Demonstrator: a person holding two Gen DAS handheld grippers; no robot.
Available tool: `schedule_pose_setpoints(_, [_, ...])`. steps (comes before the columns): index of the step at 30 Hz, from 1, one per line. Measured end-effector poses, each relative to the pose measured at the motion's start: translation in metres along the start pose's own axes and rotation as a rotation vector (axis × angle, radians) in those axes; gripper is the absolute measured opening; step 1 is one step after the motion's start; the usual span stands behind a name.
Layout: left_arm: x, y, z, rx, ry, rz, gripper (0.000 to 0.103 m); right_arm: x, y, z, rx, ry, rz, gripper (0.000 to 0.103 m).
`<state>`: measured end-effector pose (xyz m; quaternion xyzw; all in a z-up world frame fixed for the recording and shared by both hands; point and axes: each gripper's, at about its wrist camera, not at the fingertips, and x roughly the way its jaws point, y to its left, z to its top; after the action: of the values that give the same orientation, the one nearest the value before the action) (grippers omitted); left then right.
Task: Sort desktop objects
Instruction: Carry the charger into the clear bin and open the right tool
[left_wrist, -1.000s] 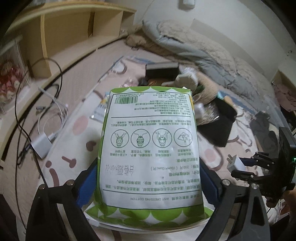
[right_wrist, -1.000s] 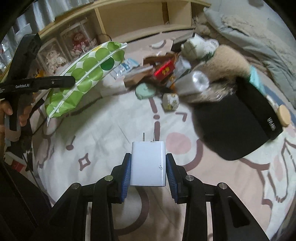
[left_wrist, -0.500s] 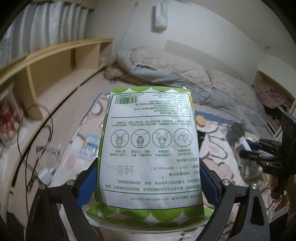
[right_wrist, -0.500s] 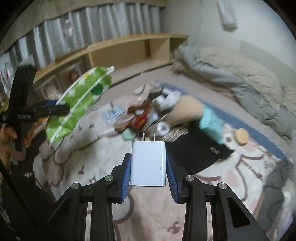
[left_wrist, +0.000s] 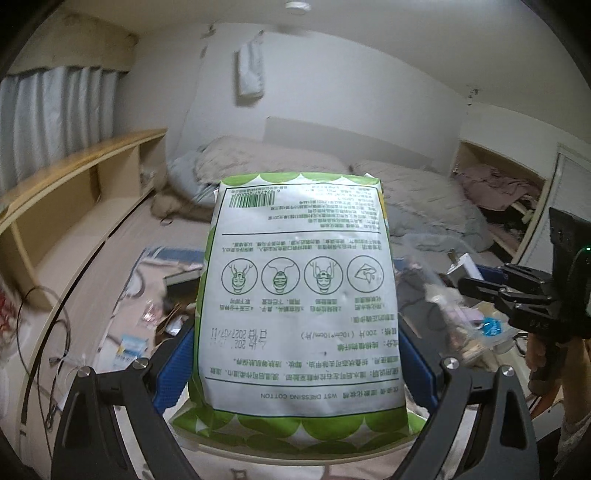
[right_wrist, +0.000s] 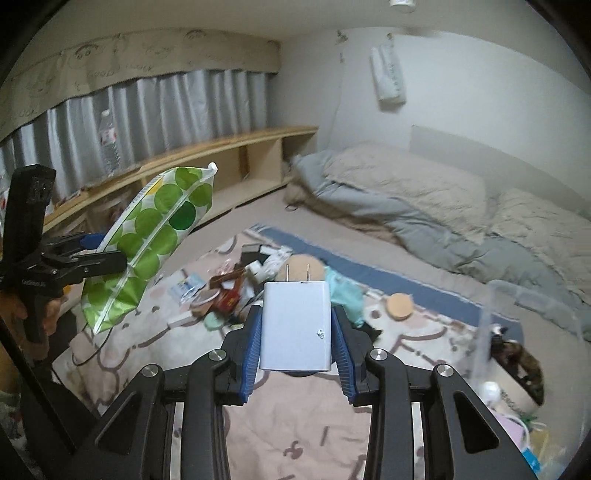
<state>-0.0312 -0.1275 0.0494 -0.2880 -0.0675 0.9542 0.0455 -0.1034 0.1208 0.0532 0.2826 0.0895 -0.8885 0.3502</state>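
A bedroom fills the background: a wooden shelf unit (right_wrist: 207, 155) runs under grey curtains (right_wrist: 155, 110) along the wall at about 10 o'clock, and a bed with a rumpled grey duvet (right_wrist: 424, 221) stretches from 12 toward 3 o'clock. Below it lies a pink patterned blanket (right_wrist: 295, 417), with a heap of small clutter (right_wrist: 236, 284) near its middle: boxes, packets, a round tan disc (right_wrist: 399, 305) and a mint-green round item. The left gripper (left_wrist: 295, 354) is raised above this surface, its blue-padded jaws clamped on the sides of a green-and-white cotton pad bag (left_wrist: 299, 295), which stands upright between them with its printed back facing the camera. In the right wrist view the same bag shows its green-dotted front at 9 o'clock, tilted and held clear of the blanket. The right gripper (right_wrist: 295, 332) grips a white charger plug (right_wrist: 294, 325) squarely between its jaws, the two metal prongs pointing away toward 12 o'clock, also lifted off the blanket. From the left wrist view the plug appears at 3 o'clock. A clear plastic bin (right_wrist: 517, 332) sits at 4 o'clock in the right wrist view, holding blurred items. Dark cables (left_wrist: 48, 332) trail at 8 o'clock in the left wrist view.
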Motion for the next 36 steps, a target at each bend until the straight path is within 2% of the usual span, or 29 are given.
schedule_pose_setpoints(14, [0.02, -0.091, 0.032, 0.076, -0.008, -0.099, 0.096, -0.049, -0.048, -0.005, 0.106, -0.065, -0.095, 0.037])
schedule_pose_setpoints(18, [0.035, -0.121, 0.041, 0.099, -0.002, -0.125, 0.096, -0.062, -0.068, -0.008, 0.122, -0.077, -0.161, 0.037])
schedule_pose_setpoints(21, [0.047, -0.145, 0.046, 0.119, -0.005, -0.156, 0.096, -0.072, -0.091, -0.01, 0.158, -0.101, -0.179, 0.037])
schedule_pose_setpoints(24, [0.06, -0.165, 0.05, 0.13, -0.005, -0.185, 0.096, -0.08, -0.115, -0.013, 0.176, -0.11, -0.244, 0.037])
schedule_pose_setpoints(32, [0.108, -0.208, 0.063, 0.138, 0.026, -0.263, 0.096, -0.086, -0.177, -0.029, 0.264, -0.082, -0.34, 0.037])
schedule_pose_setpoints(36, [0.128, -0.222, 0.068, 0.138, 0.041, -0.288, 0.096, -0.074, -0.196, -0.032, 0.244, -0.039, -0.388, 0.037])
